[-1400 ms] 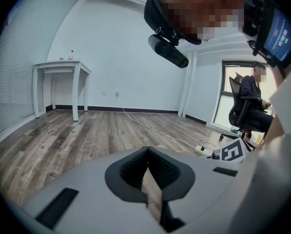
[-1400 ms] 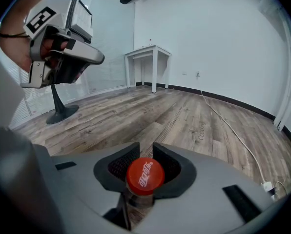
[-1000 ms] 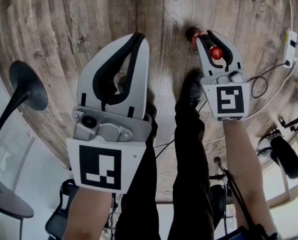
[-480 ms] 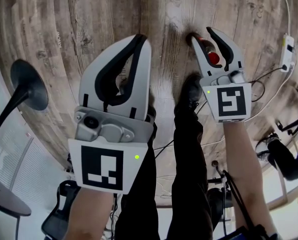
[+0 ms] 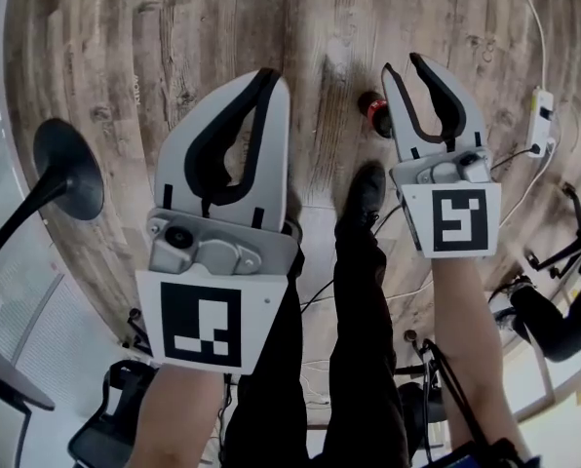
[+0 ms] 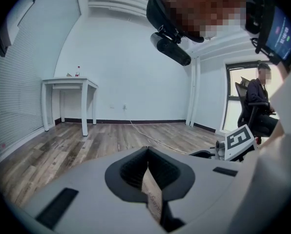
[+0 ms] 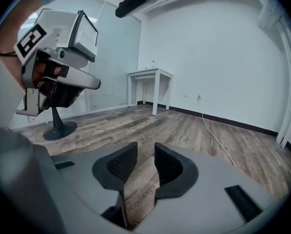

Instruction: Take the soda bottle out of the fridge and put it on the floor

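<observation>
The soda bottle (image 5: 375,114), dark with a red cap, stands upright on the wooden floor (image 5: 174,57), seen from above in the head view. My right gripper (image 5: 404,63) hovers above and just right of it. Its jaws are closing with only bare floor between them, as the right gripper view (image 7: 145,150) also shows. Part of the bottle is hidden behind the right gripper's left finger. My left gripper (image 5: 271,74) is held out to the left of the bottle, shut and empty; in its own view (image 6: 146,151) the tips meet.
My legs and a black shoe (image 5: 367,188) are right beside the bottle. A black round stand base (image 5: 69,167) sits at the left, and a white power strip (image 5: 541,111) with cables at the right. A white table (image 6: 70,83) stands by the far wall; a seated person (image 6: 259,99) is at the window.
The right gripper's jaws held the bottle's red cap a second ago, widened, and have come off it; the gripper has moved away while the bottle stays on the floor. The left gripper barely moved.
</observation>
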